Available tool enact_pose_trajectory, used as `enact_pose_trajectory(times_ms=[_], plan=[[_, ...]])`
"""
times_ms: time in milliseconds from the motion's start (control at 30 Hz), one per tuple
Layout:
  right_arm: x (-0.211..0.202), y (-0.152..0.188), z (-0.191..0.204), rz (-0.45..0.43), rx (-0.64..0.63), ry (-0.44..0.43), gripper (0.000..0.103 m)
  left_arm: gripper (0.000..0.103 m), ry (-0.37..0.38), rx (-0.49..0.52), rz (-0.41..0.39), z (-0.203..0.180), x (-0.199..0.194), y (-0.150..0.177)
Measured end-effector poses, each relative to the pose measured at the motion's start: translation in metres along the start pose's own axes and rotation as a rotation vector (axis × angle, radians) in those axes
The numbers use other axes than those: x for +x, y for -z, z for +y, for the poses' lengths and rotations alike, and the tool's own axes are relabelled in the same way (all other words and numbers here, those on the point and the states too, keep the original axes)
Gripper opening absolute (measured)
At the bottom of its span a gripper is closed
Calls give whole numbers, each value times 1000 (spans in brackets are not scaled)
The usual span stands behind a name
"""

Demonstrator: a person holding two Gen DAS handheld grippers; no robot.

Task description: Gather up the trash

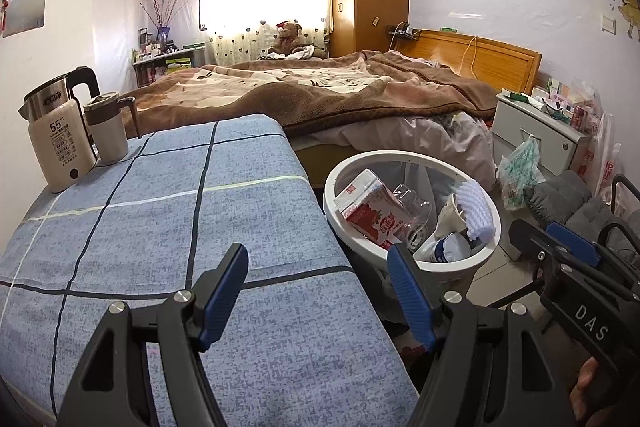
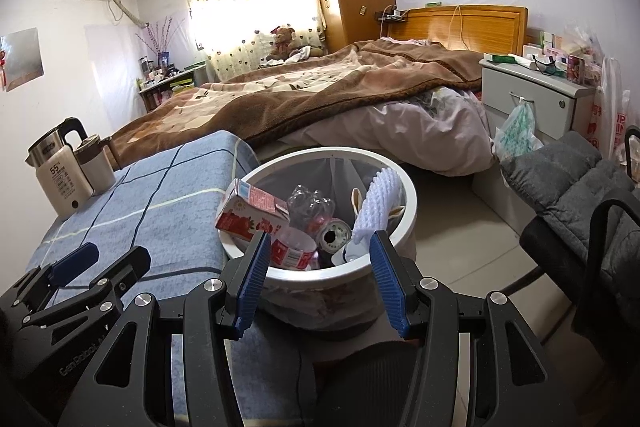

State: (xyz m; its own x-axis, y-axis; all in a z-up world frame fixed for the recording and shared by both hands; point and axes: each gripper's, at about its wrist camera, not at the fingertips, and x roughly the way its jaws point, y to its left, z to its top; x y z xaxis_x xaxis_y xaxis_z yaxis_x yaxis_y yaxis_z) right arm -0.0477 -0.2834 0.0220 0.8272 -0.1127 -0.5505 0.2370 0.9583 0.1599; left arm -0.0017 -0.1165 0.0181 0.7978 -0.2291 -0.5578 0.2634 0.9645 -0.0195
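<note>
The white round bin [image 2: 404, 223] stands on the floor just beside the worktop [image 1: 160, 227] with the blue checked cloth, at 3 o'clock from it. It is full: a red and white carton [image 2: 256, 213], a crushed clear bottle [image 2: 310, 207], a can [image 2: 332, 237] and white foam net [image 2: 378, 205]. The left tool [image 1: 318, 291] and the right tool [image 2: 318, 277] are both released and grasp nothing.

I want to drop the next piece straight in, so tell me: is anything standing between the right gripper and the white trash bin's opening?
Nothing visible does. The right gripper is open and empty, just short of the white trash bin. The bin has no lid; the red carton leans over its left rim.
</note>
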Motion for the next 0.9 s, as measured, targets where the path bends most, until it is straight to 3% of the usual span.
enact_pose_trajectory(times_ms=[900], plan=[[-2, -1, 2, 1, -15, -6, 52, 74, 0, -2, 4, 4, -2, 0]])
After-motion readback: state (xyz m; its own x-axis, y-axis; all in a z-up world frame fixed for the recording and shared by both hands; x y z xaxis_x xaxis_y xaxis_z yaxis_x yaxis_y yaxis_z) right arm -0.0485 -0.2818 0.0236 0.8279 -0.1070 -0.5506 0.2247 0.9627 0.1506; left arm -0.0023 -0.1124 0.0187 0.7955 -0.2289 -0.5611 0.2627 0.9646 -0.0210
